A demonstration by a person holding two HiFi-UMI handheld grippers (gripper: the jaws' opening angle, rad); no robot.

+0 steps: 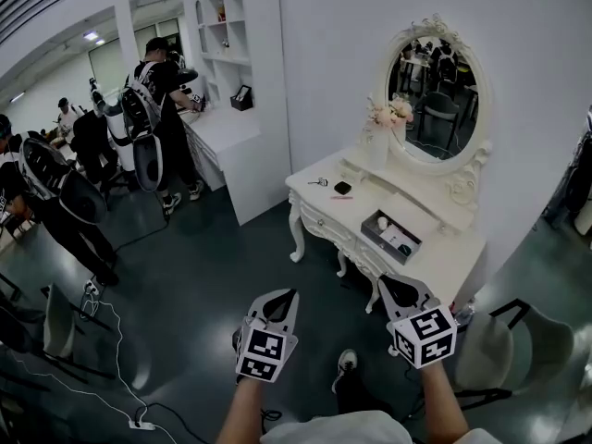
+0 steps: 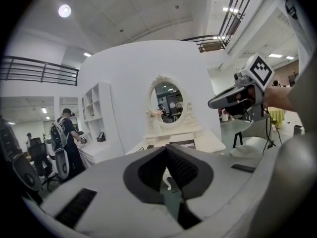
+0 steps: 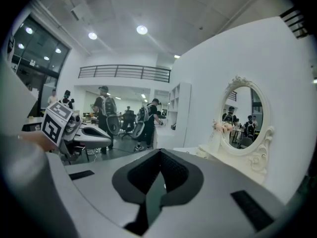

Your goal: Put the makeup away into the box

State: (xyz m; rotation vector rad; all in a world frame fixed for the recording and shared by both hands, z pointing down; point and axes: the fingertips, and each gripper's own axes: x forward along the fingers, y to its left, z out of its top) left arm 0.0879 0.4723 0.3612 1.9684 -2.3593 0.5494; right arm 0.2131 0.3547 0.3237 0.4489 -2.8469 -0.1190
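White vanity point(image 1: 460, 251) w/ oval mirror point(image 1: 435, 100), white wall point(image 1: 324, 63), dark floor point(image 1: 213, 276)

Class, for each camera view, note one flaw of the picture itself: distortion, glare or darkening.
Head view: the tall white shelf unit leans and curves, fisheye distortion. Left gripper view: black corners; the round ceiling lamp blows out. Right gripper view: the dark balcony railing bows.

Short of the dressing table point(image 1: 446, 259) hang the left hand-held gripper point(image 1: 283, 296) and right hand-held gripper point(image 1: 397, 286); box point(image 1: 374, 234) seemingly part-filled.
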